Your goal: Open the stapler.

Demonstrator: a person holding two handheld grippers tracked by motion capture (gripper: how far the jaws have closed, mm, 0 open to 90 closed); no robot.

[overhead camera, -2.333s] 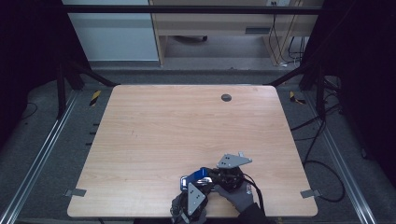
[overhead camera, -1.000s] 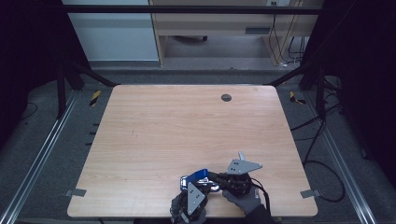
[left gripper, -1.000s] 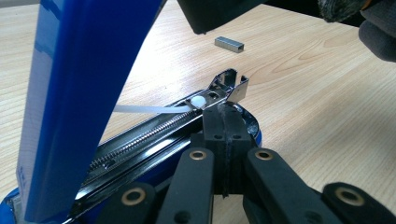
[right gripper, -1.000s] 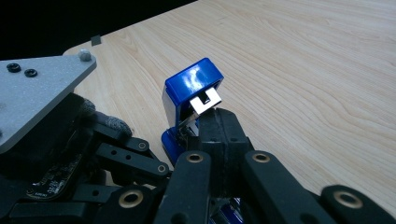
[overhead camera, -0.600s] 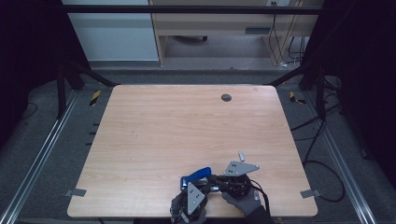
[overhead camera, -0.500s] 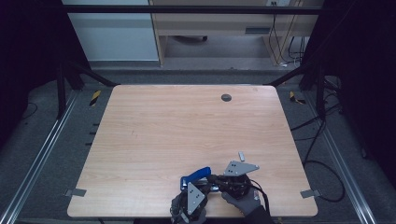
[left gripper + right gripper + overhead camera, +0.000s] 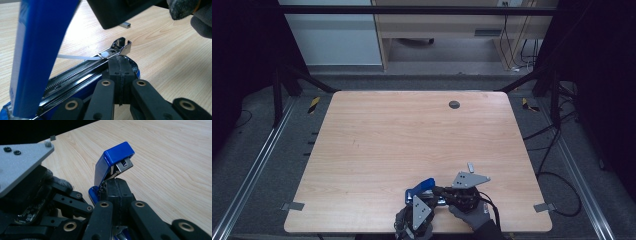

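A blue stapler (image 7: 425,185) lies near the table's front edge with its lid swung up. In the left gripper view the raised blue lid (image 7: 42,50) stands at the left and the bare metal staple rail (image 7: 82,70) runs to a chrome tip. My left gripper (image 7: 120,68) is shut, its tips resting against the stapler's base beside the rail. In the right gripper view my right gripper (image 7: 117,188) is shut too, its tips at the foot of the upright stapler (image 7: 113,160). From above, the left gripper (image 7: 423,199) and right gripper (image 7: 441,192) meet at the stapler.
A small strip of staples (image 7: 470,166) lies on the wooden table (image 7: 412,135) just beyond the right gripper. A dark round grommet (image 7: 454,104) sits near the far edge. Gloved hands (image 7: 472,217) come in over the front edge.
Over the earliest frames the right gripper shifted slightly right and toward the front edge. The stapler's blue lid now stands raised. Both hands have kept still in the last half second.
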